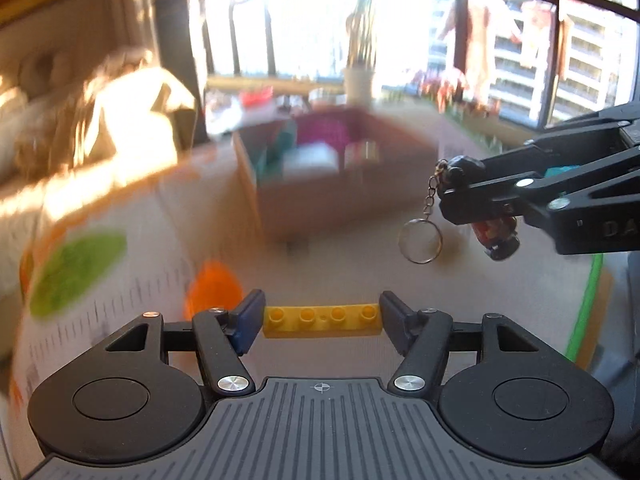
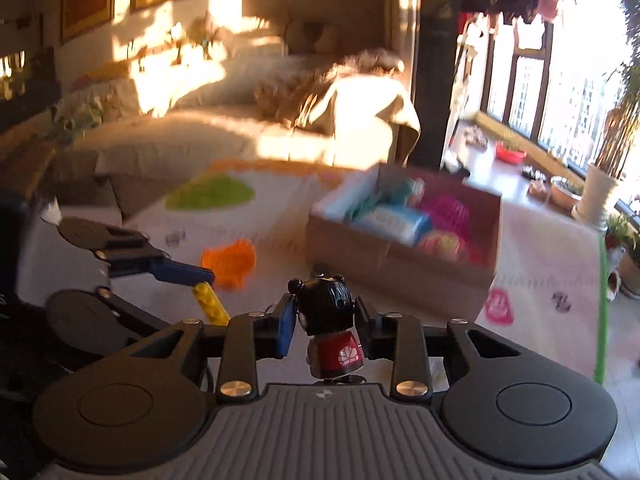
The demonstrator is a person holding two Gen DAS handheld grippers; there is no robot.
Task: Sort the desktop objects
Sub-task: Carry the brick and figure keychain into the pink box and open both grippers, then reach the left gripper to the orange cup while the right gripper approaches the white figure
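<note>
At lower centre of each wrist view, the left gripper (image 1: 322, 320) clamps a stiff, light yellow brick (image 1: 321, 321) endwise, while the right gripper (image 2: 326, 320) pinches a small hard doll keychain (image 2: 328, 312) by its head.

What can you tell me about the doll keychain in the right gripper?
The doll keychain is a small glossy figure, plastic by the look: black head with two buns, red body bearing a white flower-like mark. The right gripper is shut on its head, holding it upright, clear of the mat. In the left wrist view a short metal chain and a split ring hang free from its head. Nothing else touches it.
</note>
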